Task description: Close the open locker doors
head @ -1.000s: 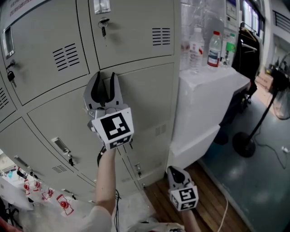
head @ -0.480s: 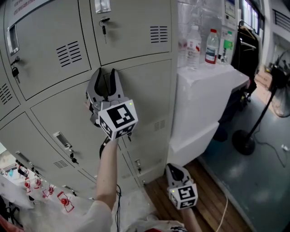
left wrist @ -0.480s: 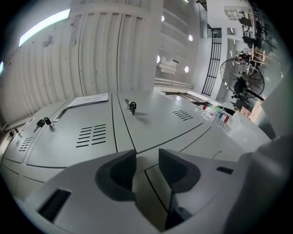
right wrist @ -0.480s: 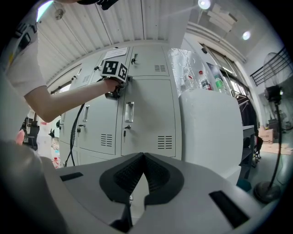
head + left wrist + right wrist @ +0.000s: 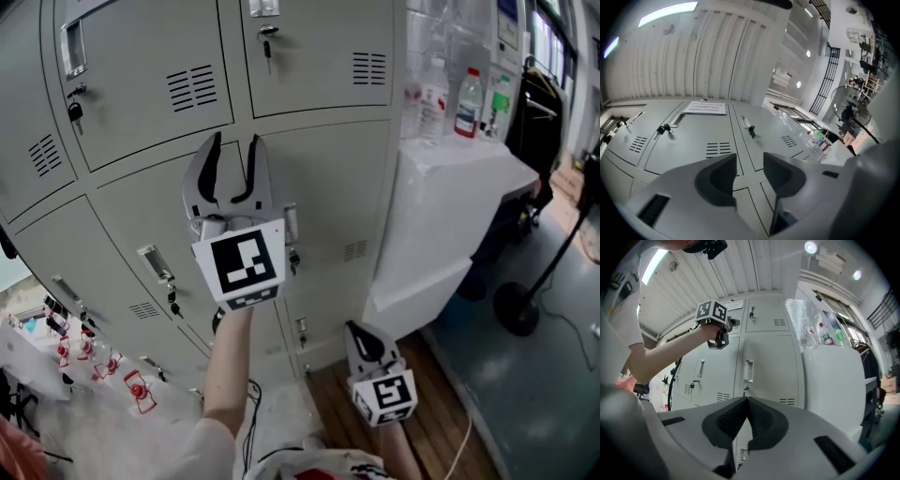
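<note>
Grey metal lockers (image 5: 309, 56) fill the wall ahead, and every door that the views show lies flush in its frame, none standing ajar. Each door has louvred vent slots, a recessed handle (image 5: 155, 263) and a lock; a key (image 5: 267, 41) sticks out of the upper right door's lock, and another hangs from the door to its left. A printed notice (image 5: 705, 108) is stuck near the top of one upper door. The left gripper (image 5: 235, 141) is held up in front of the lockers at the seam where four doors meet, tilted upward; whether its tips touch the metal cannot be told. Its jaws stand apart with nothing between them, and they have just been opening a little further. Its marker cube (image 5: 239, 263) faces the head camera above a bare forearm (image 5: 230, 366). The right gripper (image 5: 357, 329) hangs much lower, near the foot of the lockers and over a wooden floor (image 5: 441, 422), with its jaws pressed together and empty. Just beside the lockers on the right stands a white cabinet (image 5: 450, 216) with several plastic bottles (image 5: 467, 101) on top. Farther right, a fan stand (image 5: 525, 300) rests on a grey floor. Small red and white objects (image 5: 136, 389) lie at the lower left, too small to identify.
</note>
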A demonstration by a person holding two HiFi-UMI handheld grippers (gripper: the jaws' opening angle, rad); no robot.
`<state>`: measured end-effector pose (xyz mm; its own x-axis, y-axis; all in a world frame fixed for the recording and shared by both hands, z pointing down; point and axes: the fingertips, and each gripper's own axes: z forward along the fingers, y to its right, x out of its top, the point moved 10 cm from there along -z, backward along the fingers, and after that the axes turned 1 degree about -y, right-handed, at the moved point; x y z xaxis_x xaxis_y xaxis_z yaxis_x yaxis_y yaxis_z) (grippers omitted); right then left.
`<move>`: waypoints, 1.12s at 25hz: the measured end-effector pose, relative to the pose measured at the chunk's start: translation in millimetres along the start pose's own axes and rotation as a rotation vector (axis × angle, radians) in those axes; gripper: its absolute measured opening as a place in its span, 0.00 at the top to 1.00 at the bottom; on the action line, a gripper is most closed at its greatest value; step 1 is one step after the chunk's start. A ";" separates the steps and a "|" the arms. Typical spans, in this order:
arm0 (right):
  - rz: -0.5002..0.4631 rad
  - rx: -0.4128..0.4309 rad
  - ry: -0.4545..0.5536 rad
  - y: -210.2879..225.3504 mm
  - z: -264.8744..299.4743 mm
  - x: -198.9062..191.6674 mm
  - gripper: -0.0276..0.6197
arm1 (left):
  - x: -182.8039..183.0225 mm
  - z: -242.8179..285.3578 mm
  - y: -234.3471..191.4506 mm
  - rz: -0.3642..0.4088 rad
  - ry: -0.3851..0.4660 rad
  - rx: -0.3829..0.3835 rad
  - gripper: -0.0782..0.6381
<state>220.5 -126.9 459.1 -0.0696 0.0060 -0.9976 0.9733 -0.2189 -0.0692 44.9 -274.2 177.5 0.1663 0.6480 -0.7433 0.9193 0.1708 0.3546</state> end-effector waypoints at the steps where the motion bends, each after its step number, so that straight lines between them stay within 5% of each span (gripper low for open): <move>1: -0.006 0.018 0.013 -4.2 0.4 4.6 0.95 | 4.1 -11.7 -2.6 -0.026 0.019 -0.005 0.66; 7: -0.018 0.123 0.097 -30.7 8.9 24.2 0.95 | 1.3 -95.8 -10.4 -0.136 0.006 -0.012 0.74; 11: -0.021 0.210 0.112 -56.6 21.0 31.9 0.95 | -15.5 -149.2 -24.3 -0.108 -0.030 -0.022 0.83; 14: -0.026 0.268 0.117 -76.6 28.3 29.7 0.95 | -31.1 -178.2 -31.7 -0.091 -0.099 0.007 0.85; 21: -0.034 0.356 0.135 -111.6 37.6 24.1 0.95 | -80.5 -246.1 -30.1 -0.222 -0.266 0.067 0.87; 28: 0.005 0.392 0.142 -126.1 47.6 13.0 0.95 | -130.4 -307.2 -20.8 -0.219 -0.419 0.163 0.88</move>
<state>86.5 -145.6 455.3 -0.0072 0.1325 -0.9912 0.8148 -0.5739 -0.0826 -105.5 -134.2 441.3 0.0617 0.2502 -0.9662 0.9869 0.1296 0.0965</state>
